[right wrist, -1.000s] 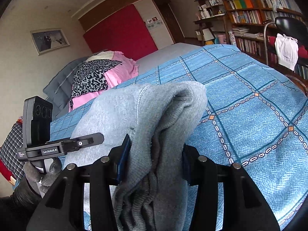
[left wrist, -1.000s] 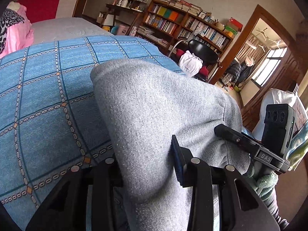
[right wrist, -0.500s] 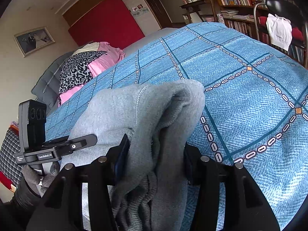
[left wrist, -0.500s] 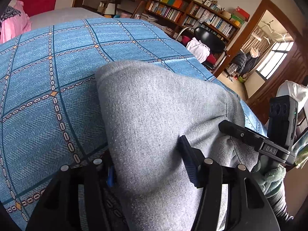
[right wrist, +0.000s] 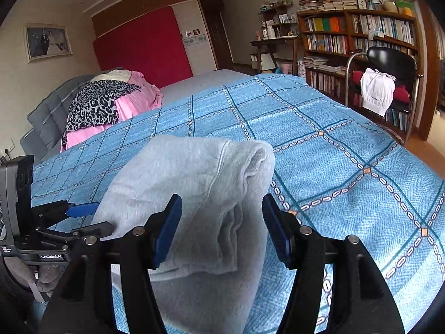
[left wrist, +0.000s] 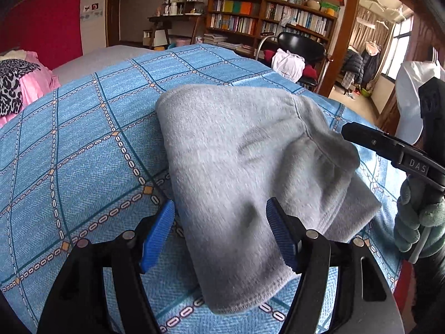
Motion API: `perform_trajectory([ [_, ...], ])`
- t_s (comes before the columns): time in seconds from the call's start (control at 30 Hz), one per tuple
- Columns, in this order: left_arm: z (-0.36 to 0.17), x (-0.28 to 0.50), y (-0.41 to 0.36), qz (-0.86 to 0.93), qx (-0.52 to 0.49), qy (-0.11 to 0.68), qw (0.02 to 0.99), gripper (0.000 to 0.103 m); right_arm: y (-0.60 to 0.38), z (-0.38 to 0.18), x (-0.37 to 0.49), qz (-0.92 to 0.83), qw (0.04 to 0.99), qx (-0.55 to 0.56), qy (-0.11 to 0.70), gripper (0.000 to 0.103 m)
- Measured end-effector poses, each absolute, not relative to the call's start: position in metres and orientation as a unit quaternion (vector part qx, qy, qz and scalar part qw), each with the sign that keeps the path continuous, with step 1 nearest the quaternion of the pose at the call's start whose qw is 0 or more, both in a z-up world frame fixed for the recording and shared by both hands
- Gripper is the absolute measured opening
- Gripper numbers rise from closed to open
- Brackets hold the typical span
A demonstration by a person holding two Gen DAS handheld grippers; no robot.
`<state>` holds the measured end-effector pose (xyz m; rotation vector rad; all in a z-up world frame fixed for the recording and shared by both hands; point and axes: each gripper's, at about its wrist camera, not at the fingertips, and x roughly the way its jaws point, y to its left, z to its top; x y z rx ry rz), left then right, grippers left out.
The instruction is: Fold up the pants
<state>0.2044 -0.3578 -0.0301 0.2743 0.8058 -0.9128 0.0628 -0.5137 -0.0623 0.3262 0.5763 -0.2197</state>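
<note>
The grey pants lie folded in a thick bundle on the blue checked bedspread. My left gripper straddles the bundle's near end with its jaws opening. Its left blue pad stands clear of the cloth and its right pad sits at the cloth's edge without squeezing it. In the right wrist view the pants run back between the jaws of my right gripper, which are also opening and do not pinch the fabric. A blue finger of the left gripper shows at the far left.
A pink and leopard-print pile lies at the head of the bed. Beside the bed stand a black chair with a white garment and a bookshelf. A gloved hand holds the right gripper's handle.
Both grippers' jaws have widened and let go of the pants. The bundle has settled flat on the bedspread, and both grippers have drawn back toward its near end.
</note>
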Motion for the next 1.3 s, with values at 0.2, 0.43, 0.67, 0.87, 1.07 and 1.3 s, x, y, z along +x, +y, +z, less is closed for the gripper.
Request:
perform_trajectory([
  [0.2,-0.047,0.183,-0.356,-0.414,0.147,0.373,0.817,0.068,-0.498,-0.094,0.055,-0.139,0.921,0.139,0.335,0.062],
  [0.43,-0.058,0.181,-0.361,-0.391,0.157,0.367,0.829,0.073,-0.508,-0.115,0.052,-0.142,0.916,0.167,0.335,0.074],
  [0.67,-0.054,0.173,-0.357,-0.377,0.157,0.347,0.844,0.077,-0.485,-0.104,0.043,-0.186,0.921,0.12,0.321,0.074],
  [0.87,-0.049,0.165,-0.353,-0.371,0.154,0.326,0.856,0.08,-0.465,-0.093,0.015,-0.195,0.926,0.143,0.289,0.075],
  [1.07,-0.043,0.157,-0.345,-0.367,0.14,0.311,0.865,0.08,-0.435,-0.087,0.003,-0.212,0.931,0.142,0.263,0.078],
  [1.3,-0.037,0.15,-0.339,-0.354,0.136,0.292,0.878,0.08,-0.417,-0.088,0.004,-0.237,0.929,0.137,0.25,0.085],
])
